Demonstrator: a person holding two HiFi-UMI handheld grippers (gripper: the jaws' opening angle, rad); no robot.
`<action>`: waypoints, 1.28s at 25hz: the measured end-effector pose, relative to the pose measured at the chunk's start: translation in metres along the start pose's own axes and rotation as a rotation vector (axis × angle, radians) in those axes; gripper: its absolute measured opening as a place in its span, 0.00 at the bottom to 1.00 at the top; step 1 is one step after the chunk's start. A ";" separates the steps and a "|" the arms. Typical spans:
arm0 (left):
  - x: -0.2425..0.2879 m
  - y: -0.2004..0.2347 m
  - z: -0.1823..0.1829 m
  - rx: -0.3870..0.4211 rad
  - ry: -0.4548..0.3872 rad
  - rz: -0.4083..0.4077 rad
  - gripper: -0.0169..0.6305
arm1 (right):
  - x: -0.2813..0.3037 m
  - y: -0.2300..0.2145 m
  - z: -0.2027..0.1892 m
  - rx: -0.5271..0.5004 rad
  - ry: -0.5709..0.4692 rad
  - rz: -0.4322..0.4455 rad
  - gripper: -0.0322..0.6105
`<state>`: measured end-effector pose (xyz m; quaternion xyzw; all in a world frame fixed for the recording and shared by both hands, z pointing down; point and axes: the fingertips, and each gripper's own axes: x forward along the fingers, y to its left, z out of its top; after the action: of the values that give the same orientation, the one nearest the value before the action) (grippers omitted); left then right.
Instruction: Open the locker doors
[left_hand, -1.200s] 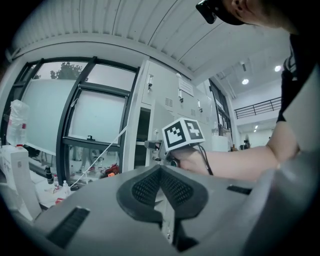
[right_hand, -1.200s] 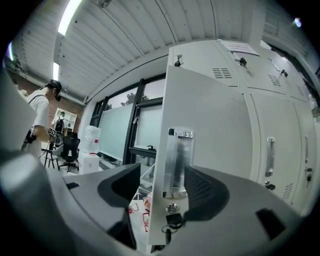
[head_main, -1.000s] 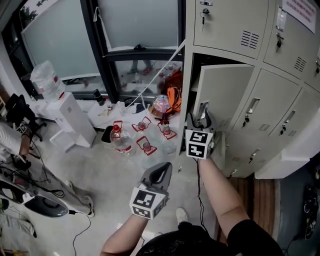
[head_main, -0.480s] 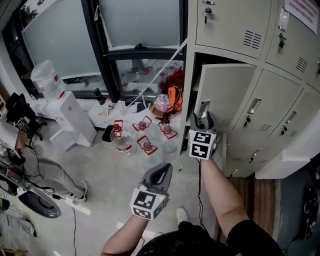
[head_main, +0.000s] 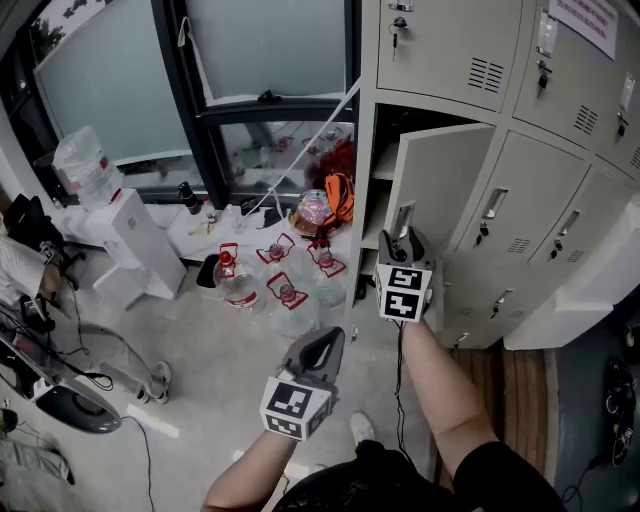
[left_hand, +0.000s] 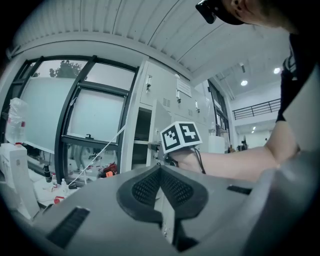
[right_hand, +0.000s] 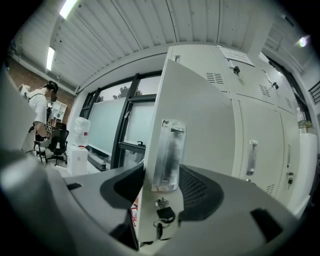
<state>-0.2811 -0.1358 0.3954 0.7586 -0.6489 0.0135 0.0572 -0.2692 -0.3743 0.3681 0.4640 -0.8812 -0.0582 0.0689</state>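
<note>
Head view: door upright, seemingly half-open

Even daylight from frosted windows brightens the head view, ceiling strip lights glare in the fisheye gripper views, whose corners fall black and whose near foreground is blurred.

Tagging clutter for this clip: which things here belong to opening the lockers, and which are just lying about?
Job: open locker door, clamped by right gripper; closed locker doors; left gripper, shut, empty.
Lying about: floor bottles; water dispenser; orange bag.
</note>
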 end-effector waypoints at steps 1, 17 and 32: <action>-0.002 -0.002 0.000 0.001 0.000 -0.004 0.03 | -0.004 -0.001 -0.001 -0.002 0.000 0.000 0.39; -0.043 -0.045 -0.008 0.019 0.012 -0.081 0.03 | -0.074 -0.025 -0.012 -0.007 0.001 -0.054 0.23; -0.072 -0.093 -0.025 -0.003 0.035 -0.164 0.03 | -0.132 -0.078 -0.028 -0.034 0.059 -0.140 0.17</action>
<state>-0.1993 -0.0484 0.4072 0.8088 -0.5835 0.0210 0.0705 -0.1272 -0.3106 0.3740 0.5247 -0.8431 -0.0639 0.0985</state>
